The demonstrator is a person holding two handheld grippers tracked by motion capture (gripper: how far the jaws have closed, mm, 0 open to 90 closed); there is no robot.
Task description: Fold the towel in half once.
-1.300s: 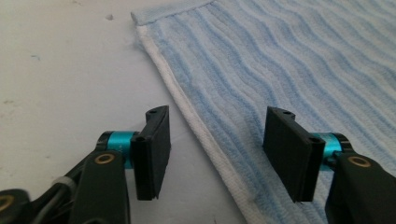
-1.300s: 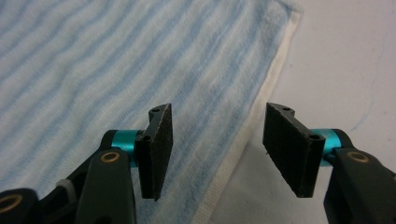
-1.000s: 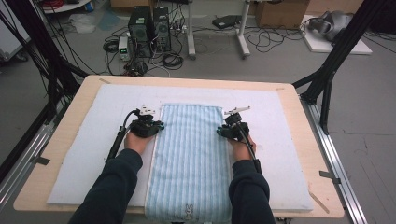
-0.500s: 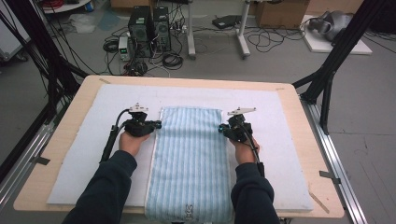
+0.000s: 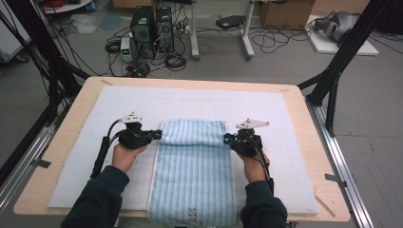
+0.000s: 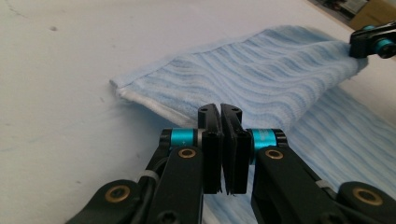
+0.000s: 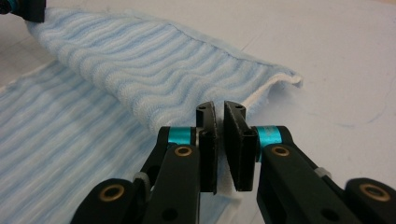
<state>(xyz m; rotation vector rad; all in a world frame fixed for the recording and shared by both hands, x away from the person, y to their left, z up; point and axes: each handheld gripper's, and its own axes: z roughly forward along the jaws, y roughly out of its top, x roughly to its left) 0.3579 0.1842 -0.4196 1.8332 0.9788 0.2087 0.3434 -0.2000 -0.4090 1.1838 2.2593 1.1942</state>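
1. My left gripper (image 5: 156,135) has its jaws pressed together on the left corner of the towel (image 5: 192,175); in the left gripper view (image 6: 220,149) the 2 black pads meet with the cloth's edge nipped between them.
2. My right gripper (image 5: 228,139) pinches the opposite corner the same way; in the right gripper view (image 7: 220,148) a sliver of white hem shows between the pads.
3. The towel lies lengthwise down the middle of the pale blue mat (image 5: 76,180) on the wooden table (image 5: 304,142), its near end hanging over the table's near edge, its far end lifted and curled over into a soft roll between my 2 grippers.
4. I judge the step in hand to be the fold: the far edge is raised and doubled over, not yet laid down.
5. The next move, as I see it, calls for both hands to travel toward me together, level with each other, so the fold line stays straight, then to lower the edge onto the flat part before letting go.
6. The cloth is terry, striped light blue and white in wavy ribs, thick and limp, with a white hem. The mat looks felt-like and matte, so the lower layer should stay put.
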